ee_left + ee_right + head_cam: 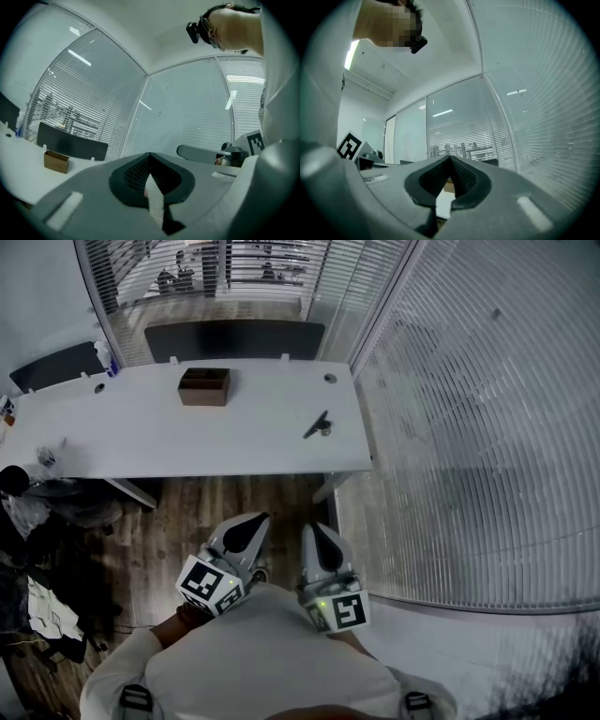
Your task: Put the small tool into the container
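- Head view is showing the task not yet begun: the small tool [319,425] is lying on the white table [141,442], with the container [204,387] sitting to its left, well apart.
- Left gripper [246,532] and right gripper [319,542] are hovering off the table, well short of the tool, each with jaws pressed together on nothing.
- Reaching, grasping and dropping in are all remaining, by my judgement.
- No readable writing is showing, only square markers [208,585].
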The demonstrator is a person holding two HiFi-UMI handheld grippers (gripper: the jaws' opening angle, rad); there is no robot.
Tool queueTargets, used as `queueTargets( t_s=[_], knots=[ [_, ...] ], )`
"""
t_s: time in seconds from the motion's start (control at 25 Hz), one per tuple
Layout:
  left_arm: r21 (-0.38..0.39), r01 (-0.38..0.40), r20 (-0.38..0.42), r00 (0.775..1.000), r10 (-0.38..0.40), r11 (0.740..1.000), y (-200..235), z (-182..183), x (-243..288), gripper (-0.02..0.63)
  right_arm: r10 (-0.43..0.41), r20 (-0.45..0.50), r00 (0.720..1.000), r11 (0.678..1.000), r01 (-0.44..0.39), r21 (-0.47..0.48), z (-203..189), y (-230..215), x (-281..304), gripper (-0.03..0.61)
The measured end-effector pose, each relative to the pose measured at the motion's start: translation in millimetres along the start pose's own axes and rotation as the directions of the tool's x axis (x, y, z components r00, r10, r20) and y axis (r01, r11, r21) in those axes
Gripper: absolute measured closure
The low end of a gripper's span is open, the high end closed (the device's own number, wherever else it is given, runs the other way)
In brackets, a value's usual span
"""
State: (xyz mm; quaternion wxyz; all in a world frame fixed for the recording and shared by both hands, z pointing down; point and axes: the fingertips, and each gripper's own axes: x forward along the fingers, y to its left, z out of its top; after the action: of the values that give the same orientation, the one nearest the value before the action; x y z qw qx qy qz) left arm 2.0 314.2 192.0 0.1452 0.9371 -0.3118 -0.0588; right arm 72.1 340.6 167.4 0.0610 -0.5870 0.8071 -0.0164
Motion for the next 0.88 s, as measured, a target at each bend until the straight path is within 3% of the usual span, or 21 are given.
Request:
queueTargets(
  t_s=[0.88],
  knots=[
    [-0.043,-0.030,0.010,0.999,0.030,0.999,64.2,11.3,32.7,0.611,0.000,-0.036,0.999,1.000,0.000,-0.008,-19.1,-14.4,72.3,0.578]
  ],
)
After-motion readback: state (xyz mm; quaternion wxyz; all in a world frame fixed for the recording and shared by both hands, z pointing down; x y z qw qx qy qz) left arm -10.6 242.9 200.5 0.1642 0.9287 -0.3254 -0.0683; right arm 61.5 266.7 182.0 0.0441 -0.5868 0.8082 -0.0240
